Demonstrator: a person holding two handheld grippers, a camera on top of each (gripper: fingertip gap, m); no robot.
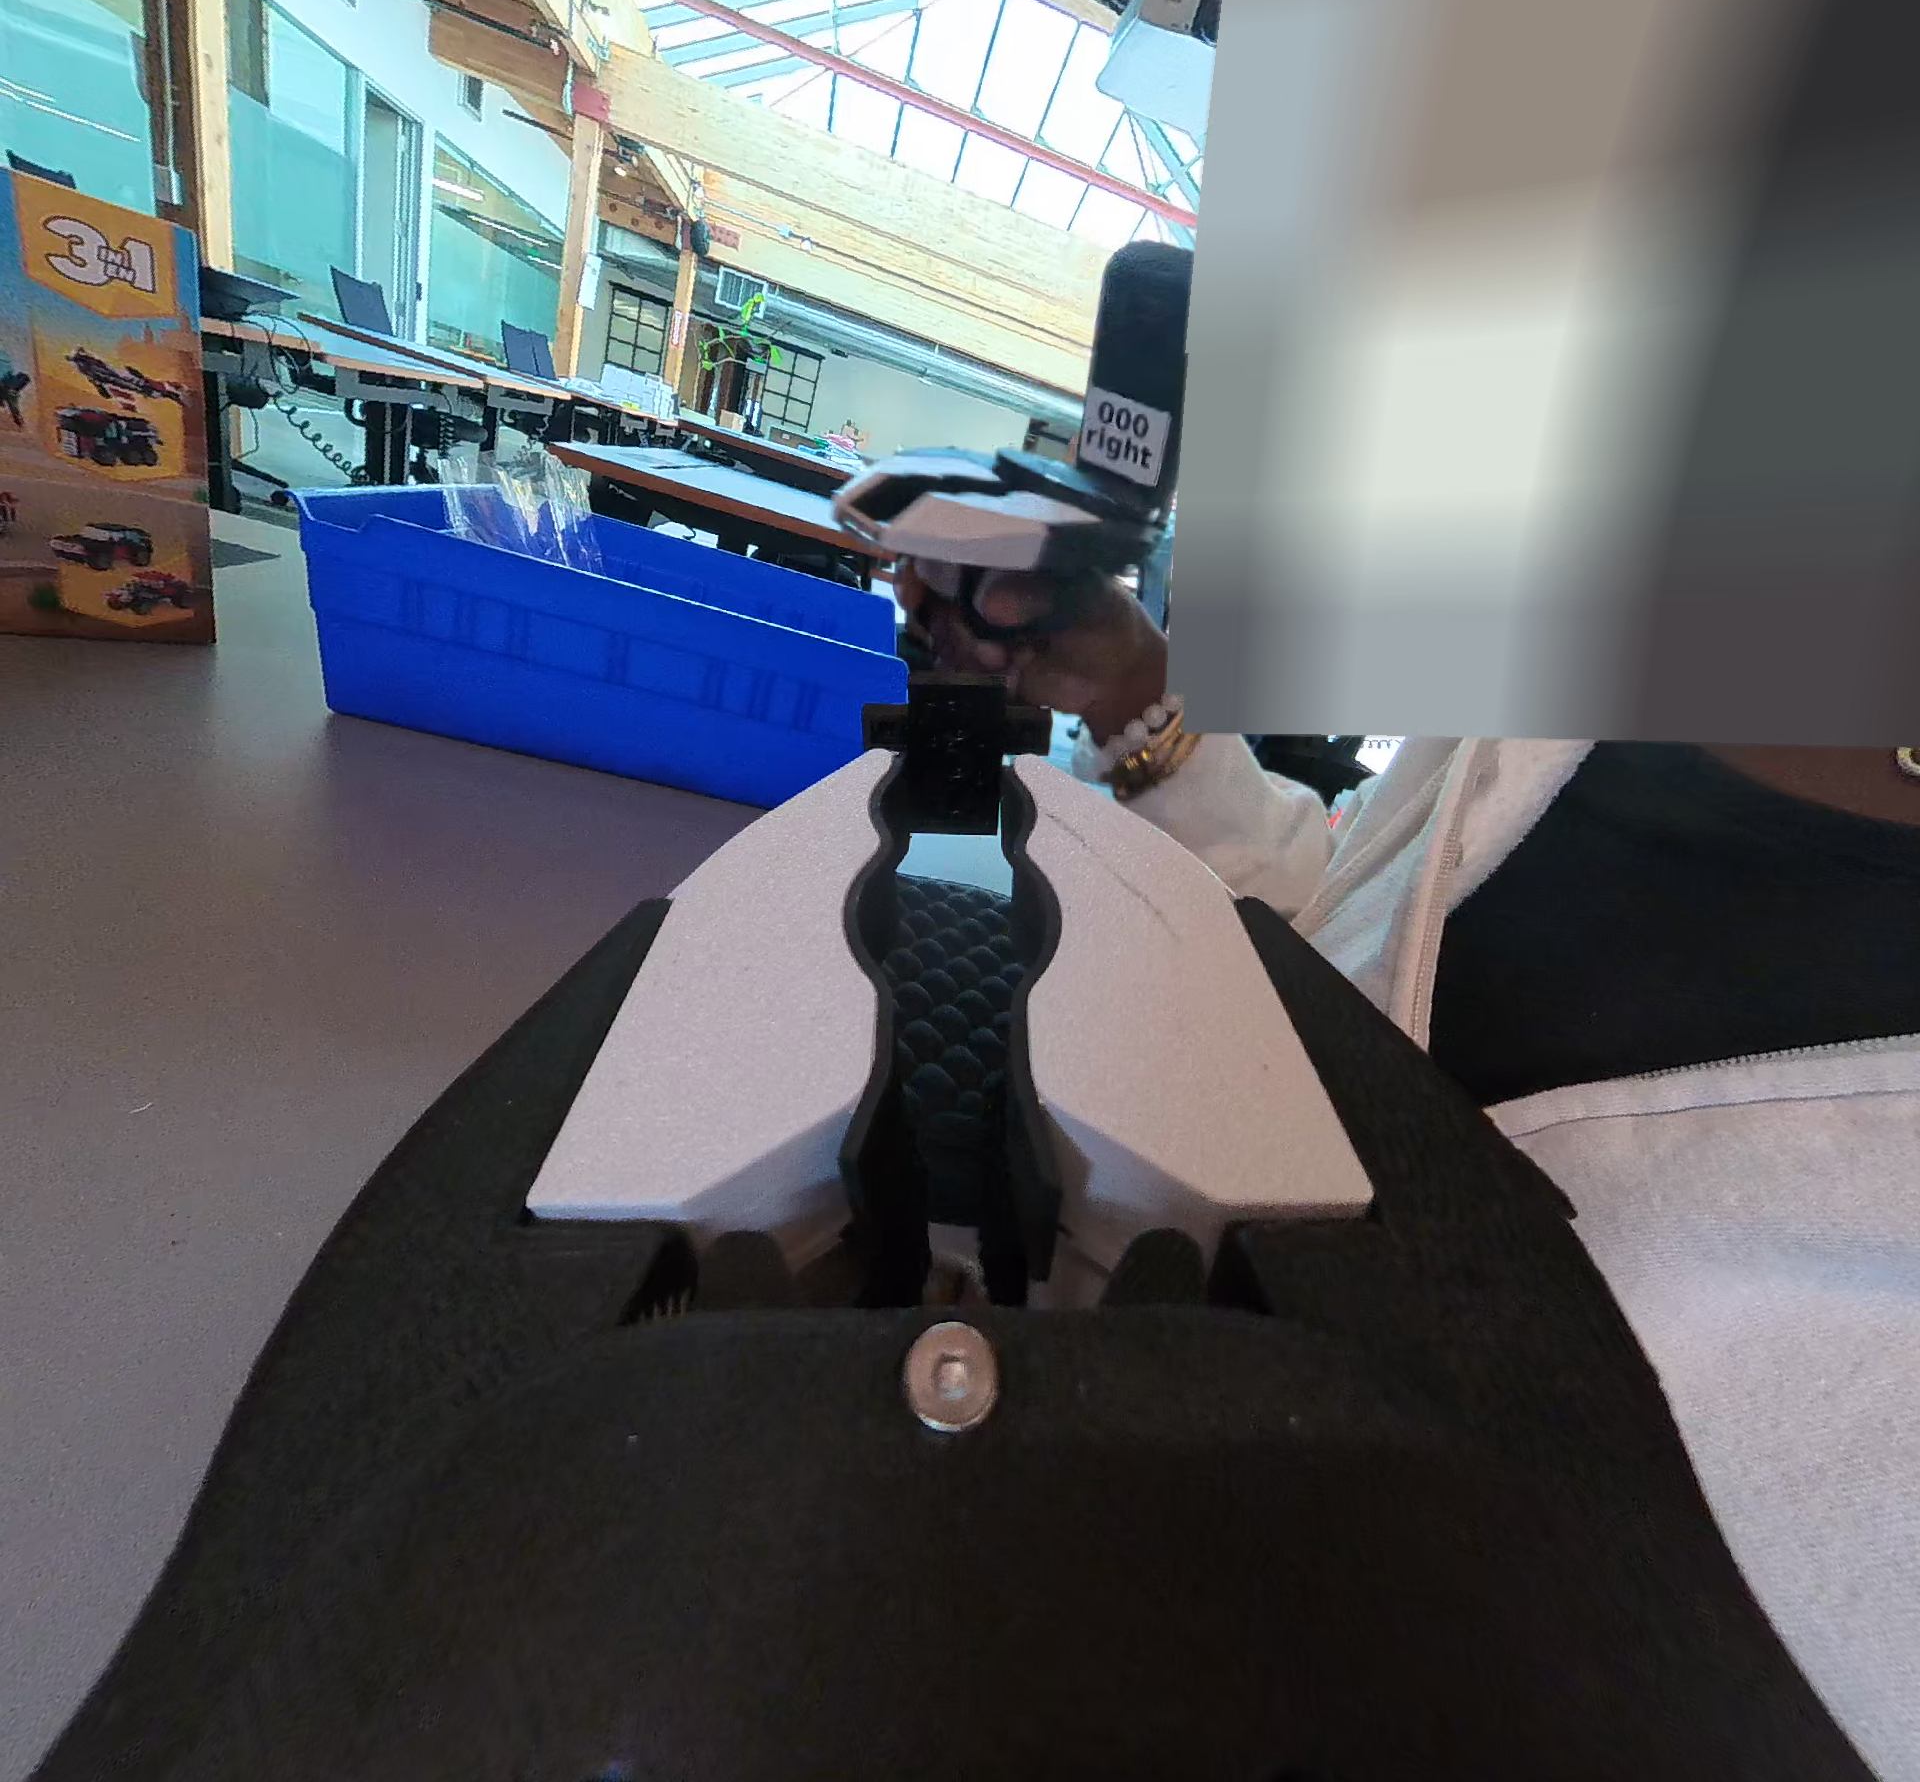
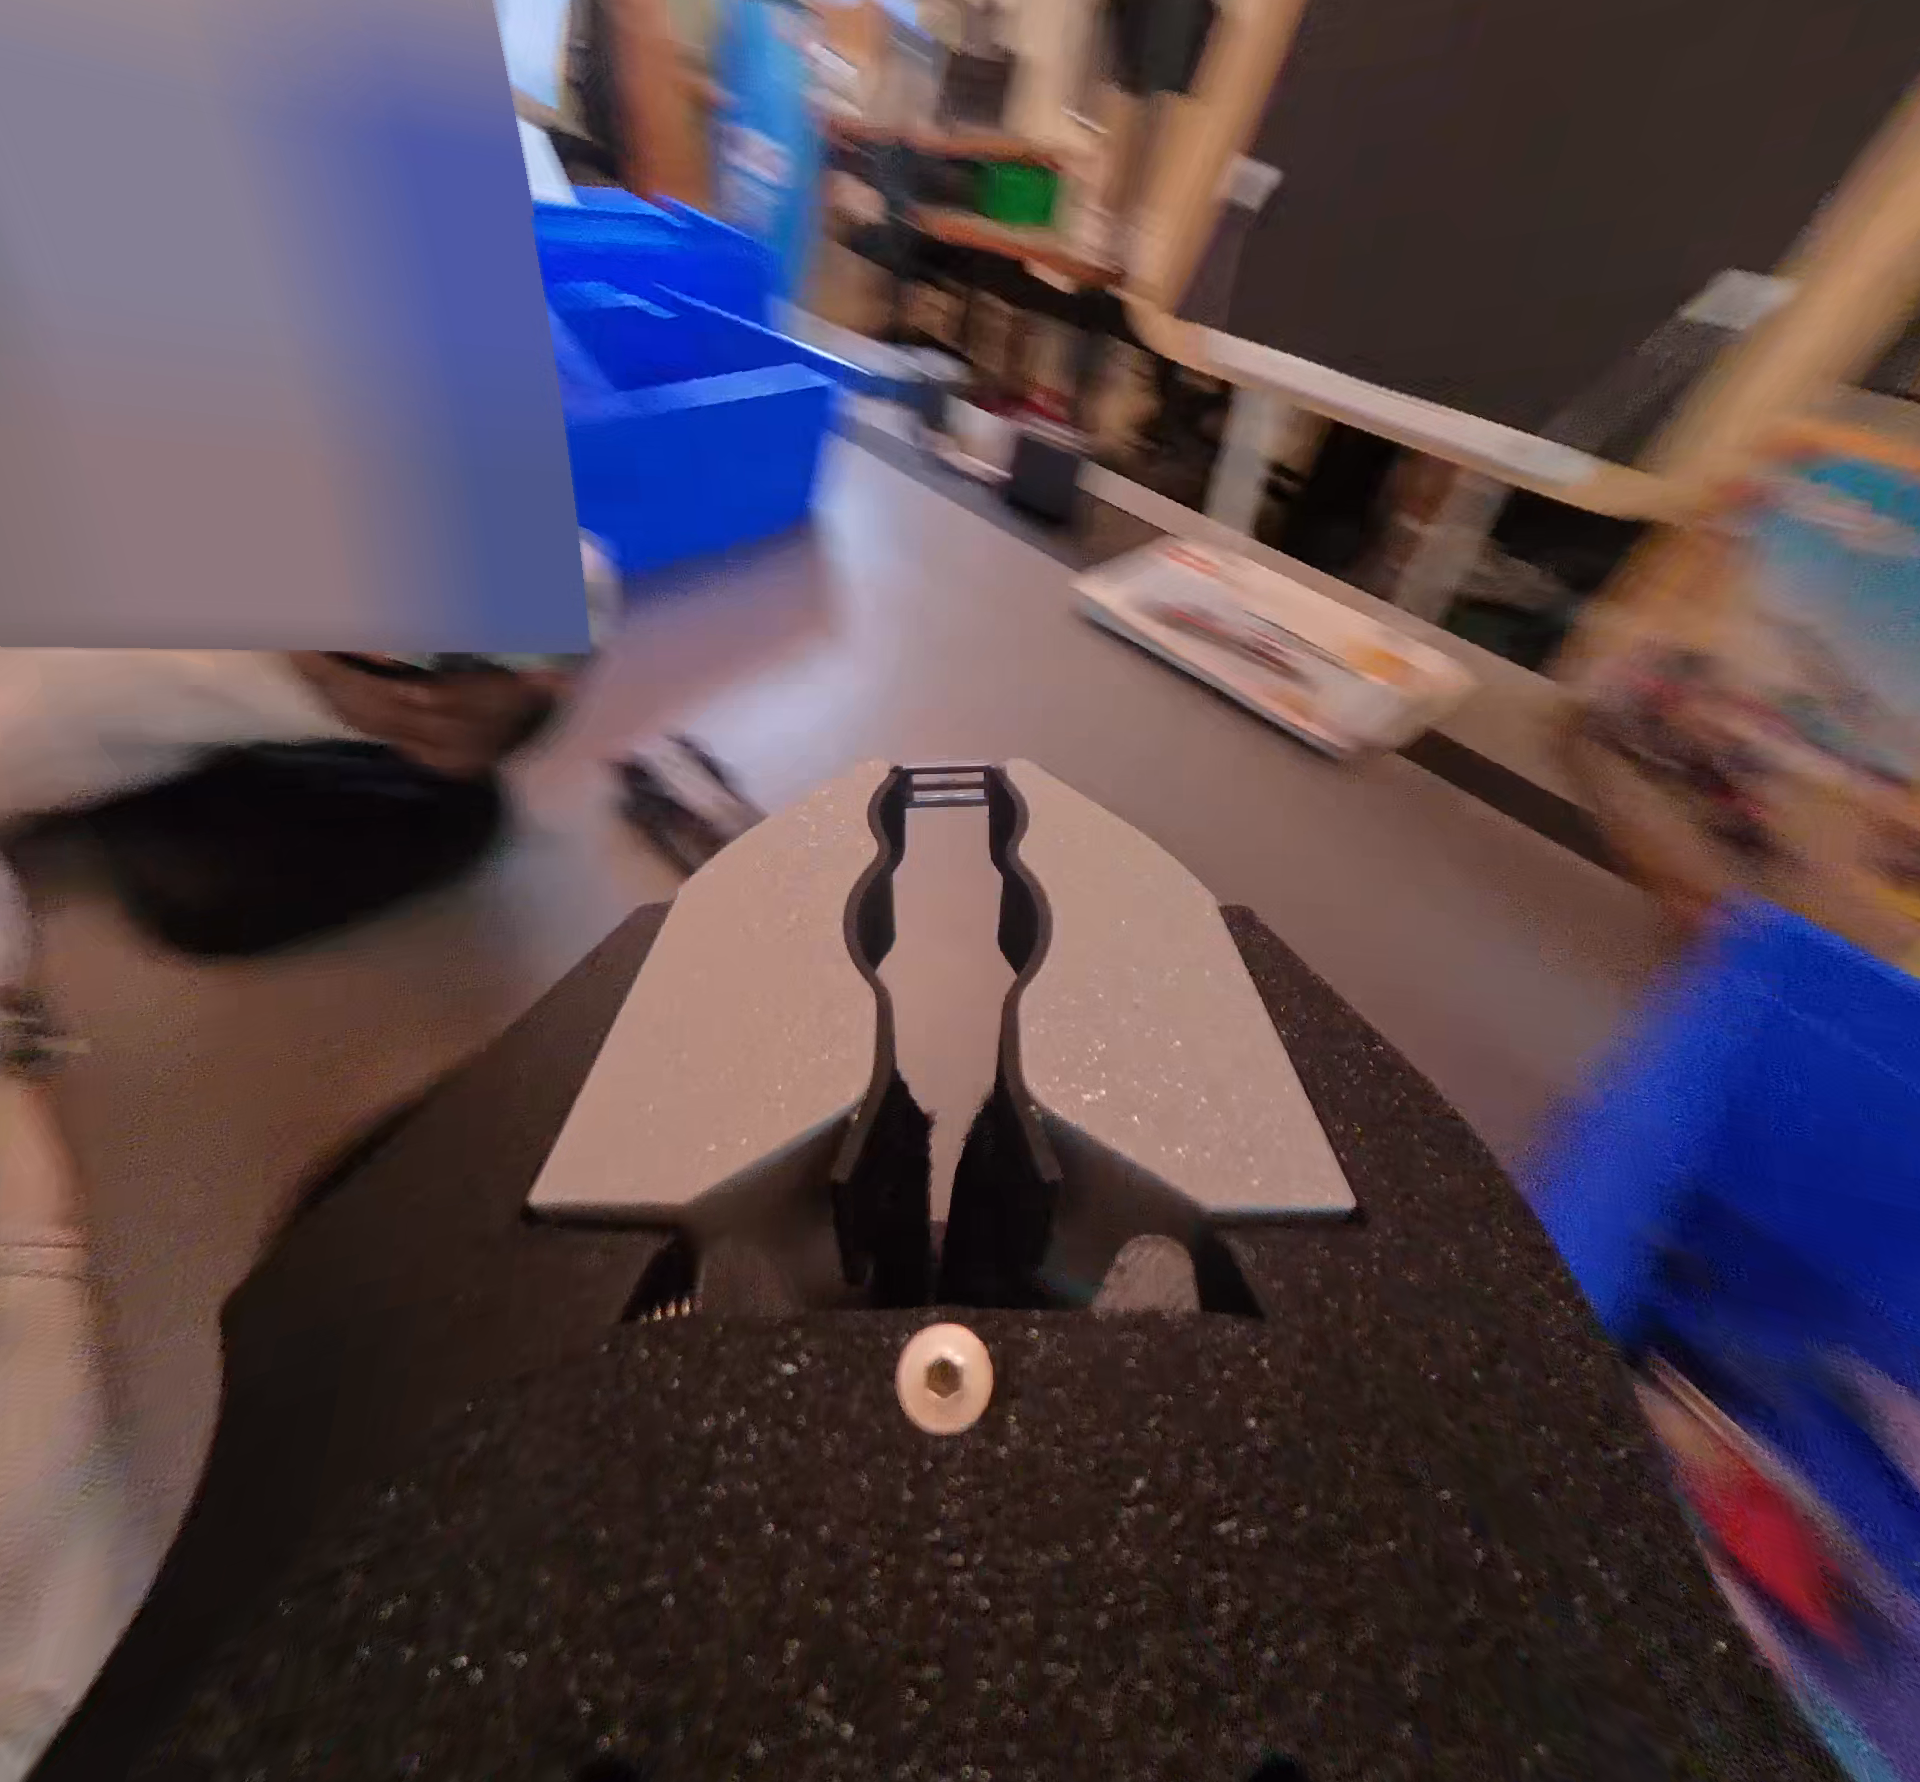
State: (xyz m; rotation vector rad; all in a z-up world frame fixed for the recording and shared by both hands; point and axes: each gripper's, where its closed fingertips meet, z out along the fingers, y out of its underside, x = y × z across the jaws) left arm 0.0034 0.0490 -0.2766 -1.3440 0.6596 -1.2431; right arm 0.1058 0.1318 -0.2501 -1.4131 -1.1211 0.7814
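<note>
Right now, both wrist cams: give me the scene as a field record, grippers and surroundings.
left gripper: shut on a black cross-shaped brick assembly, raised above the table
right gripper: shut on a small thin dark plate piece at its fingertips
surface: grey table
bins: blue bin beyond the left gripper
box: printed toy box at far left
booklet: white, flat on the table
right view: motion-blurred

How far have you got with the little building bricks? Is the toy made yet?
Not finished. Made so far: only a small black cross-shaped brick assembly, clamped in the left gripper. In hand: the right gripper pinches a thin dark grille-like piece, not joined to anything. Left: no finished model shows. The toy box, blue bin and booklet are still out on the table.
</note>
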